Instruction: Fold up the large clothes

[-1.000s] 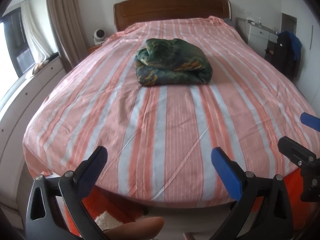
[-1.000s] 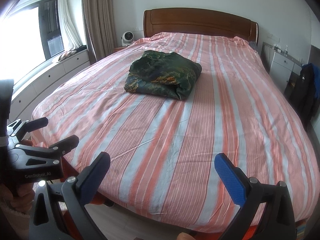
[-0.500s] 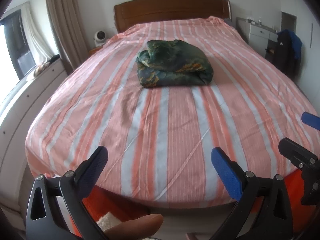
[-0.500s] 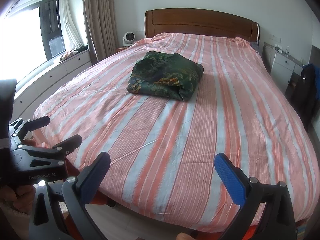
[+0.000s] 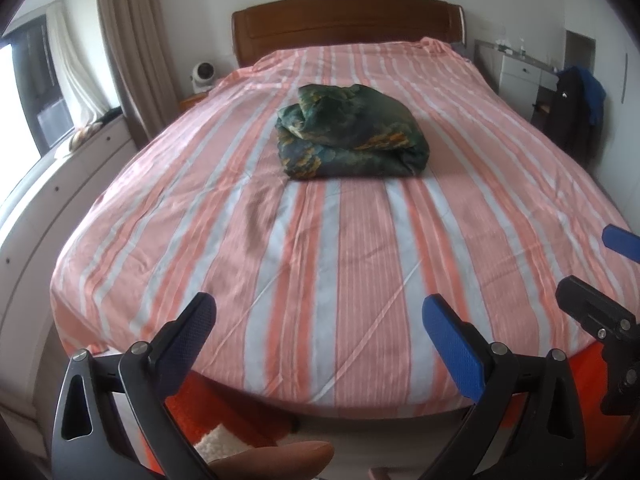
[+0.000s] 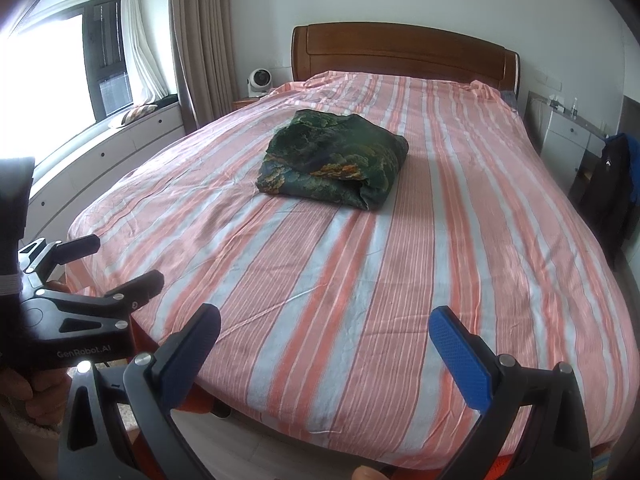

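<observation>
**Grippers spread wide at the foot of the bed, folded garment far ahead**

Garment first: we see a dark green patterned cloth (image 5: pixel 352 136), with orange and teal patches, lying folded into a thick bundle on the striped pink-and-grey bedsheet (image 5: pixel 320 264). It sits around the middle of the bed, nearer the wooden headboard (image 5: pixel 348 20) than the foot edge.

We hold the left gripper (image 5: pixel 320 320) over the foot edge of the bed, its jaws spread wide with nothing between them. The bundle lies well apart from it, straight ahead and slightly to the right of centre in its camera.

Our right gripper (image 6: pixel 324 330) is likewise wide apart and empty, also at the foot edge. From its camera the bundle (image 6: pixel 334 160) is well ahead, roughly centred. In this view the left gripper (image 6: pixel 92 260) shows at the lower left, held in a hand (image 6: pixel 36 396). In the left wrist view, part of the right gripper (image 5: pixel 604 280) shows at the right border.

A small white fan (image 6: pixel 259 81) stands on the nightstand beside the headboard, and a dark jacket (image 6: pixel 608 188) hangs to the right of the bed.
</observation>
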Demonstrator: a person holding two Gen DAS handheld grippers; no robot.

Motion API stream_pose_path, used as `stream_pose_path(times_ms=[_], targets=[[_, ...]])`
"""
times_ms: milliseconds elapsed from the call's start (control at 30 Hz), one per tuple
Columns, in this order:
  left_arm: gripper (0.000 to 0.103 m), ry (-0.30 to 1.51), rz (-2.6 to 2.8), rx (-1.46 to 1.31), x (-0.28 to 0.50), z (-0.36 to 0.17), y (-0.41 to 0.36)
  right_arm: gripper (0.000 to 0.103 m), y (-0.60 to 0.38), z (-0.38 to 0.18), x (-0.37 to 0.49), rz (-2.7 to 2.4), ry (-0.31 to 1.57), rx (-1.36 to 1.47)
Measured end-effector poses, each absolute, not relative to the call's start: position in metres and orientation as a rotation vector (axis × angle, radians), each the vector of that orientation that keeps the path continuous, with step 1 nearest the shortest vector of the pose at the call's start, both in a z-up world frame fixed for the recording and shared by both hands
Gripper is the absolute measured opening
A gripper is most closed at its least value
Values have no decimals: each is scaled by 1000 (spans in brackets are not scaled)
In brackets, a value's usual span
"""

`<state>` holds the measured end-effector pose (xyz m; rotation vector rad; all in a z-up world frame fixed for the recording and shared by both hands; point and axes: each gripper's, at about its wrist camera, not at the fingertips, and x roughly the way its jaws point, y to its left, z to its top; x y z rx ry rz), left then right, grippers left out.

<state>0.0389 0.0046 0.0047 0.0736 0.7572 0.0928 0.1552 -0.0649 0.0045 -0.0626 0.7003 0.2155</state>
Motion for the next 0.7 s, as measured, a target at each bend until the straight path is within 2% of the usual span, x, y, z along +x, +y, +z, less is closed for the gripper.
stream_pose_path(times_ms=[700], targets=[[103,746,106,82,37,9,0,103,-74,-1,156,200,710,-48]])
